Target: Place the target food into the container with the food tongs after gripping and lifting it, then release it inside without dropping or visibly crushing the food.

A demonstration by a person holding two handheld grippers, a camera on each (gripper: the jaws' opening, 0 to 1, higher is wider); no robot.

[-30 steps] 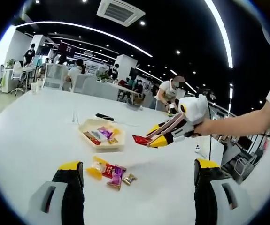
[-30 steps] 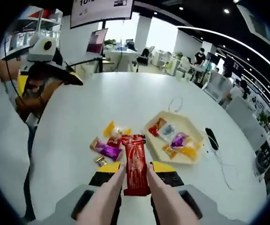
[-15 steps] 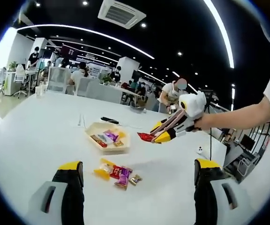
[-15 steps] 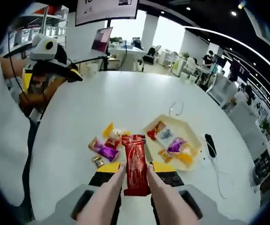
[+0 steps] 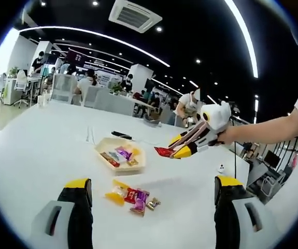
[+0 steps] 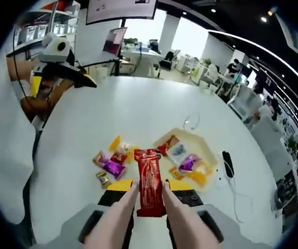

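The right gripper (image 6: 150, 191) clamps pink tongs (image 6: 179, 220) on a red snack bar (image 6: 149, 180), held in the air short of the cream tray (image 6: 209, 153) (apparently mid-table). Loose candies (image 6: 111, 162) lie beside the tray. The left gripper (image 5: 151, 199) hovers with its jaws wide apart, holding nothing.

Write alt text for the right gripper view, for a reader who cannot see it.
The right gripper holds a red snack packet between its tong-like fingers, raised above a white table. Beyond it sit a cream tray of wrapped snacks and, to its left, a loose cluster of candies. The left gripper hovers at upper left.
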